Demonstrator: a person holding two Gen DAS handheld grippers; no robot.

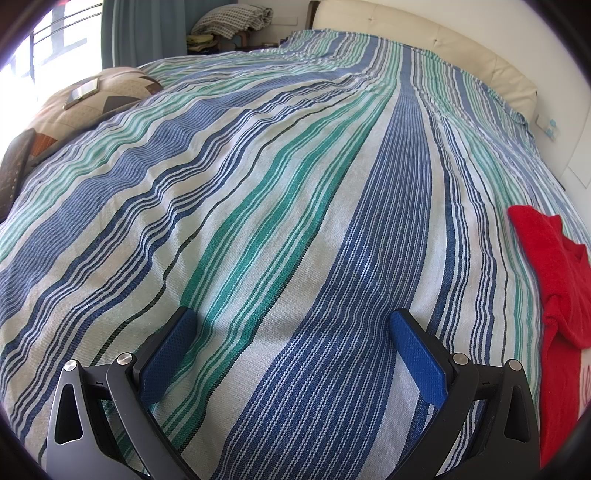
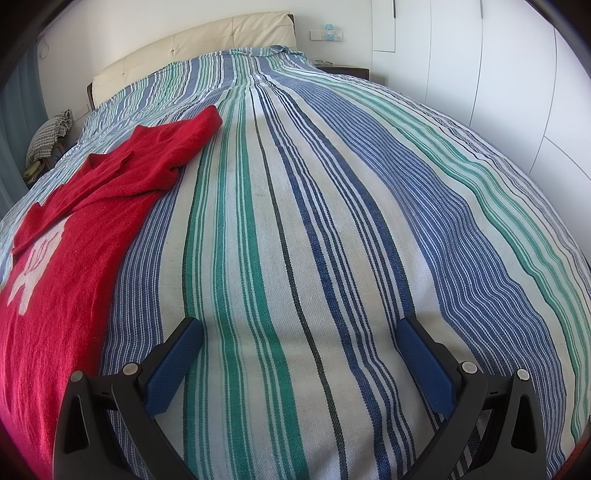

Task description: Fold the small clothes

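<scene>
A small red sweater (image 2: pixel 92 206) with a white motif lies spread on the striped bedspread (image 2: pixel 332 221). In the right wrist view it is at the left, one sleeve reaching toward the headboard. In the left wrist view the sweater (image 1: pixel 557 280) shows at the far right edge. My left gripper (image 1: pixel 293 315) is open and empty over bare bedspread (image 1: pixel 258 184), left of the sweater. My right gripper (image 2: pixel 299 325) is open and empty over bare bedspread, right of the sweater.
A cream padded headboard (image 2: pixel 192 44) stands at the far end. A patterned cushion (image 1: pixel 85 99) with a phone-like object lies at the bed's left side. Folded bedding (image 1: pixel 231 18) sits beyond the bed. White wardrobe doors (image 2: pixel 517 74) line the right wall.
</scene>
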